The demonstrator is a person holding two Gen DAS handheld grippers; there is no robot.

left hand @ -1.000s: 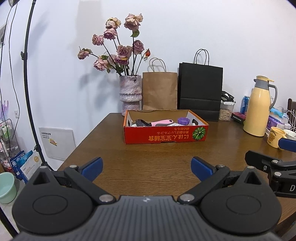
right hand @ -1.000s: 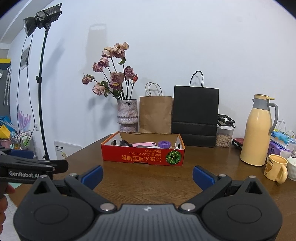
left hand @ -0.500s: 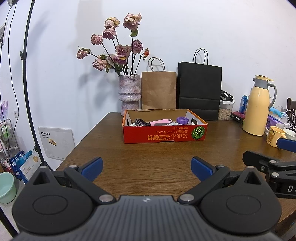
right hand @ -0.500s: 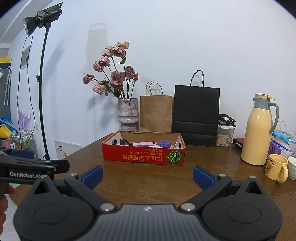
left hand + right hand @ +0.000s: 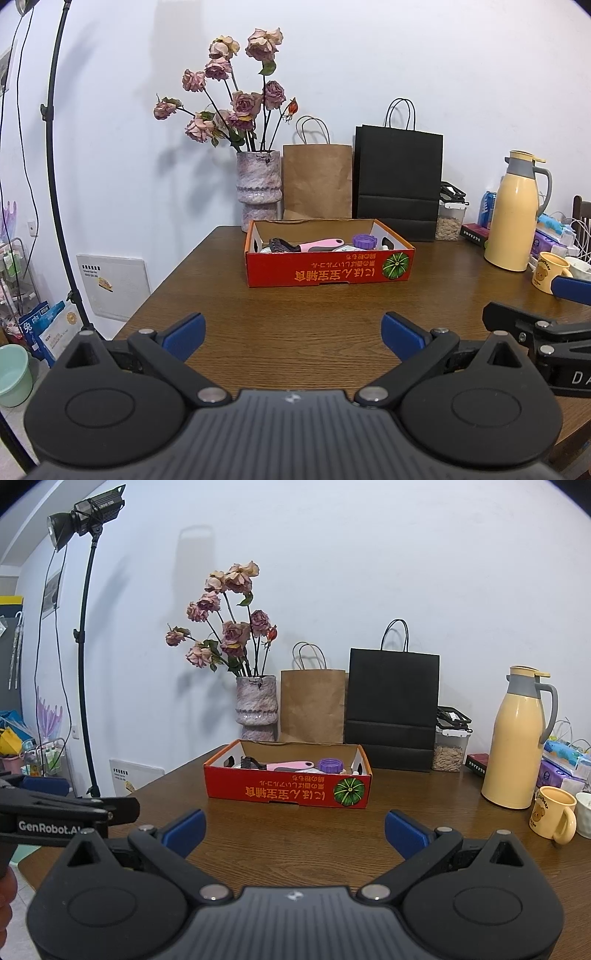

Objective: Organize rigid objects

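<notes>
Left fingers (image 5: 293, 334): spread wide, holding nothing.
Right fingers (image 5: 294, 829): spread wide, empty.
Red box (image 5: 328, 271): ahead of both, on worktop (image 5: 295, 306).
Pink brush (image 5: 310, 245): inside box, long axis crosswise, handle pointing right.

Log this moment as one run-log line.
left gripper: open, empty, above table | right gripper: open, empty | red box: holds pink brush, purple cap | grasp: none yet

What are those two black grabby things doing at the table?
A person holds a gripper in each hand, tidying hard things. The left gripper and right gripper are both open and empty, above the wooden table. Ahead sits a red cardboard box already holding a pink-handled brush and a purple cap. Nothing is being touched.
</notes>
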